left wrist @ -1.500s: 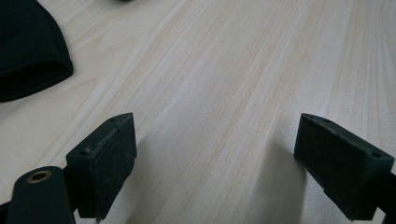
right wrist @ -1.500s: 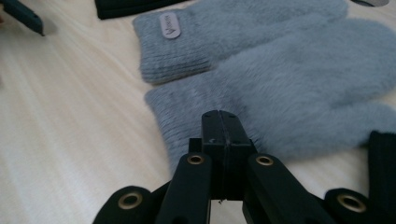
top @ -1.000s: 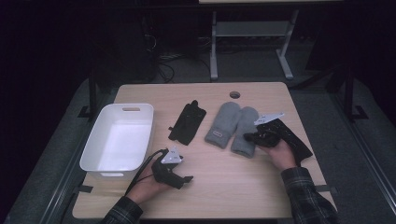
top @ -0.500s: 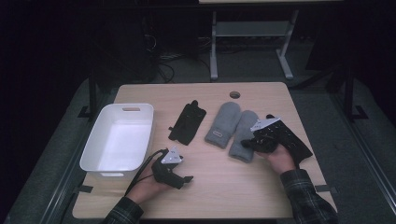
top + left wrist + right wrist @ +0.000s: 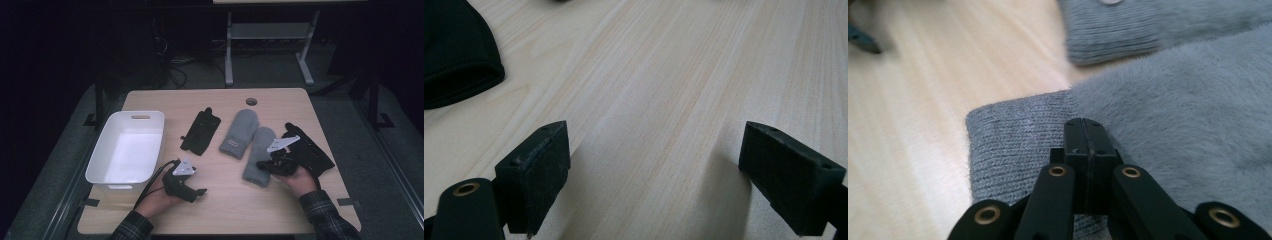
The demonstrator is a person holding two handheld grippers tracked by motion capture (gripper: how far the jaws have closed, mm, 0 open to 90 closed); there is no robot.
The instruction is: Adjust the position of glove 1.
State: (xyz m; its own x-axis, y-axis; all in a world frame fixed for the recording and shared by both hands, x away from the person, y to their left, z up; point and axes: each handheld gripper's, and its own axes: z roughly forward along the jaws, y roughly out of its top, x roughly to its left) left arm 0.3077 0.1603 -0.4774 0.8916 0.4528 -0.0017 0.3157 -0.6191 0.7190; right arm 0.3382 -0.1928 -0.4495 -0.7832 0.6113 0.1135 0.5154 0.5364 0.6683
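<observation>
Two grey mittens lie side by side mid-table, the far one and the near one. My right gripper is shut and hovers low over the near mitten; in the right gripper view its closed tips sit above the mitten's ribbed cuff, with nothing visibly pinched between them. Flat on the table are two black gloves, one left of the mittens and one under the right hand. My left gripper rests open on bare wood, and a black glove edge lies ahead to its left.
A white plastic bin stands empty at the table's left side. A round cable hole sits near the far edge. The second mitten's cuff lies just beyond the right gripper. Bare wood spans the front of the table.
My right gripper has slid left and nearer to the person, from the black glove's edge onto the near grey mitten. The left gripper stayed put.
</observation>
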